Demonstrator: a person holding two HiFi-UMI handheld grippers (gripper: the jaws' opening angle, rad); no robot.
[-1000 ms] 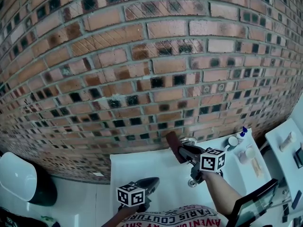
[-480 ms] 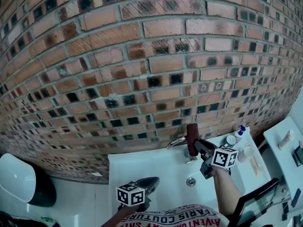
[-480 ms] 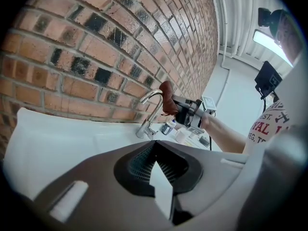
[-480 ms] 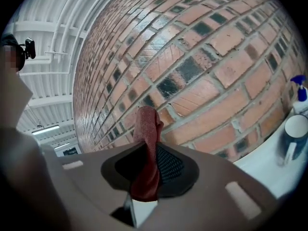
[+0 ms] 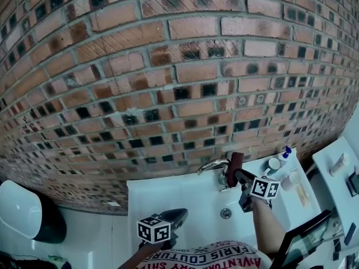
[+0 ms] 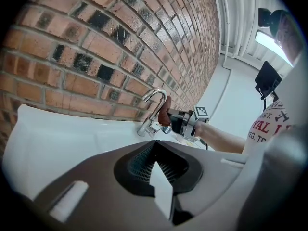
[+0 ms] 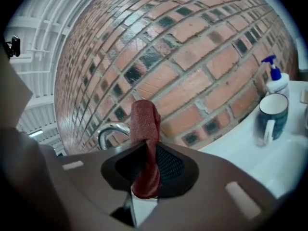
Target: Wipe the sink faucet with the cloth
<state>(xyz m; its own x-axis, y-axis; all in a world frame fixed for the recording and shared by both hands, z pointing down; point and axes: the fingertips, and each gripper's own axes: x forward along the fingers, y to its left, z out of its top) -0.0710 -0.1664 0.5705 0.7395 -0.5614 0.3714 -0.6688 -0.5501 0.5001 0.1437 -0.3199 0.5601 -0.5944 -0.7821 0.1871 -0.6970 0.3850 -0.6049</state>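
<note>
A chrome faucet (image 5: 212, 166) arches over the white sink (image 5: 168, 198) against the brick wall. My right gripper (image 5: 235, 175) is shut on a dark red cloth (image 5: 234, 168), held upright just right of the faucet's spout and base. In the right gripper view the cloth (image 7: 146, 146) sticks up from the jaws with the faucet (image 7: 111, 131) close behind it on the left. My left gripper (image 5: 175, 217) hangs low at the sink's front edge, shut and holding nothing. From the left gripper view the faucet (image 6: 153, 110) and the cloth (image 6: 165, 114) show beside each other.
On the sink's right ledge stand a mug (image 7: 271, 115), a blue pump bottle (image 7: 276, 80) and small jars (image 5: 293, 179). A drain (image 5: 225, 213) sits in the basin. A white toilet (image 5: 22, 212) is at the lower left, and a counter (image 5: 336, 175) at right.
My right gripper has carried the cloth from left of the faucet, across it, to its right side, and turned the cloth upright. The left gripper has stayed put.
</note>
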